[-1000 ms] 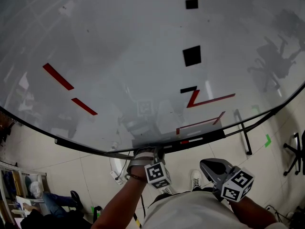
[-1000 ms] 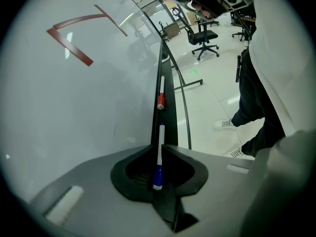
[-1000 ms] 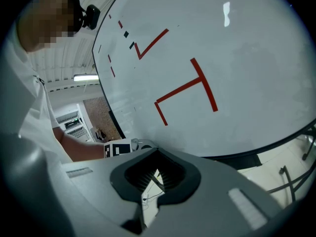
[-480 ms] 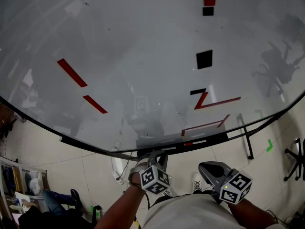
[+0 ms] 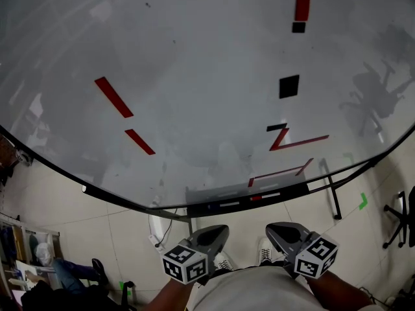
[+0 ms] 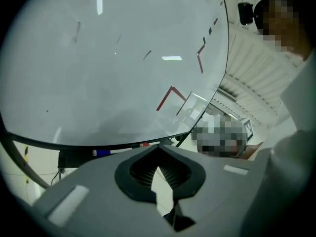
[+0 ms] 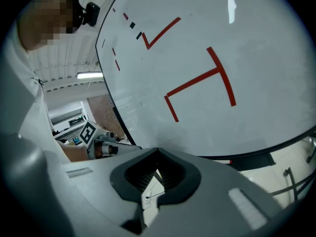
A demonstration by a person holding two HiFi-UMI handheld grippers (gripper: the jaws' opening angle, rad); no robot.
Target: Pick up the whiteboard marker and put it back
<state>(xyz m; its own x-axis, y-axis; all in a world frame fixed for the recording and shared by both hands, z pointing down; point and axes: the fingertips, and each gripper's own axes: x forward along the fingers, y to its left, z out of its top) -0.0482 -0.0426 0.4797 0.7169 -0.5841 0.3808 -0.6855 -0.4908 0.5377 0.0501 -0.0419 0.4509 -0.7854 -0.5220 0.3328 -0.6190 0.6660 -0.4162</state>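
Note:
A whiteboard marker with a blue cap [image 5: 219, 205] [image 6: 106, 152] lies in the dark tray [image 5: 292, 188] under the whiteboard [image 5: 194, 76]. A red-capped marker [image 5: 262, 197] [image 6: 144, 144] lies beside it to the right. My left gripper [image 5: 219, 229] [image 6: 159, 149] hangs below the tray and apart from it, shut with nothing between its jaws. My right gripper [image 5: 272, 228] [image 7: 157, 152] is level with it, also shut and holding nothing. The right gripper view shows the tray's right end [image 7: 252, 161] and a red marker tip [image 7: 229, 161].
The board carries red strokes [image 5: 113, 97] and black squares [image 5: 288, 86]. A stand leg [image 5: 332, 190] reaches onto the tiled floor at the right, near an office chair [image 5: 399, 216]. A white device with cables [image 5: 157, 229] lies below the tray; clutter [image 5: 39, 264] fills the lower left.
My left gripper has drawn back from the tray, down towards the person's body. A blue-capped marker now shows in the tray where it was. The right gripper has barely moved.

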